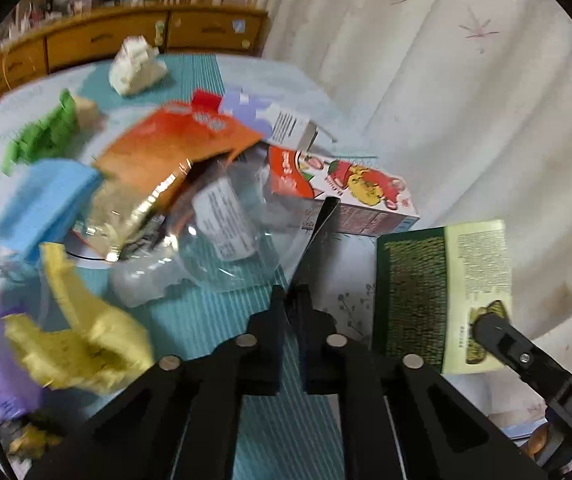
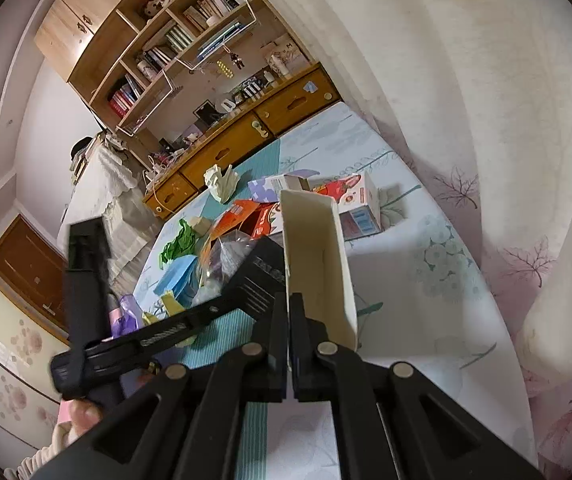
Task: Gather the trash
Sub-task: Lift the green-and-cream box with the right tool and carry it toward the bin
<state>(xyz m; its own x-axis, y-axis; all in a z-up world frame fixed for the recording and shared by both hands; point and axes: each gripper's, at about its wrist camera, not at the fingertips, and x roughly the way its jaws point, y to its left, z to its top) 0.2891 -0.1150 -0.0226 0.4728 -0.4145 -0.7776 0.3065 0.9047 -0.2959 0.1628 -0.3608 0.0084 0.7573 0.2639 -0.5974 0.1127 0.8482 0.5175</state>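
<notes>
The left tongs (image 1: 292,294) were clamped shut on the lower edge of a thin black packet (image 1: 318,232), which stood up and away from their tips, probably pinched by its rim because it was too flat to take any other way. Just to their right, the right tongs (image 2: 288,304) were closed on one wall of an open green carton (image 1: 410,296), lifted off the bed (image 1: 214,320) with its cream inside showing, perhaps held as a pocket for smaller trash. To the left lay crumpled yellow paper (image 1: 86,340). Just beyond the tips was the uncollected heap: a clear plastic tub (image 1: 226,240), an orange foil pouch (image 1: 174,148), a strawberry box (image 1: 350,184). Farthest off sat a white paper wad (image 1: 136,68).
</notes>
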